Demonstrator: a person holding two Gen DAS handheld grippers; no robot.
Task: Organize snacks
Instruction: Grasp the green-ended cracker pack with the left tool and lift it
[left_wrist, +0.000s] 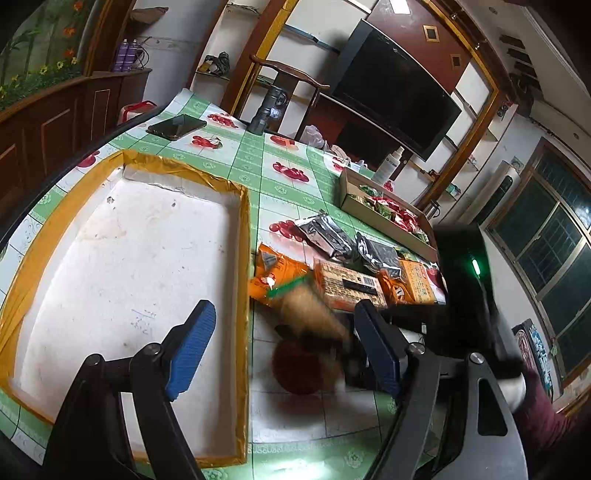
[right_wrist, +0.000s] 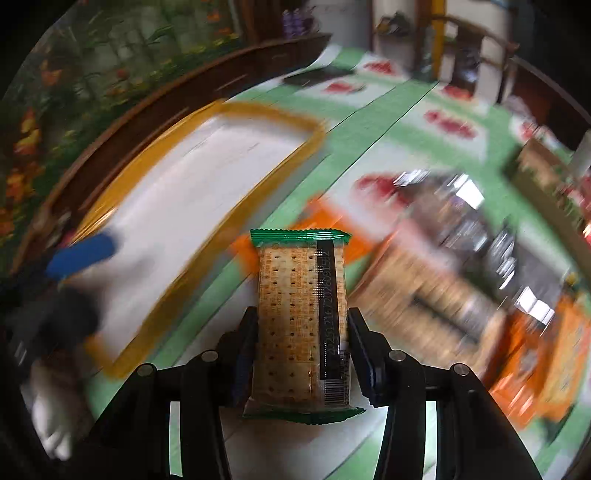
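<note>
Green-edged clear cracker packet (right_wrist: 301, 317), clenched by its sides in the right claw (right_wrist: 301, 354) above the worktop, right of the gold-rimmed white tray (left_wrist: 245, 258); left claw (left_wrist: 284, 350) released; slippage risked if swung fast.

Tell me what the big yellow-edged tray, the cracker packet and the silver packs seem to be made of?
The tray looks like cardboard: matte white, stained floor, rim wrapped in shiny gold tape or foil. The cracker packet, held in the right gripper, seems clear glossy plastic film with green crimped ends; the crackers show through. The silver packs look like crinkled metallic foil, bright with reflections.
</note>
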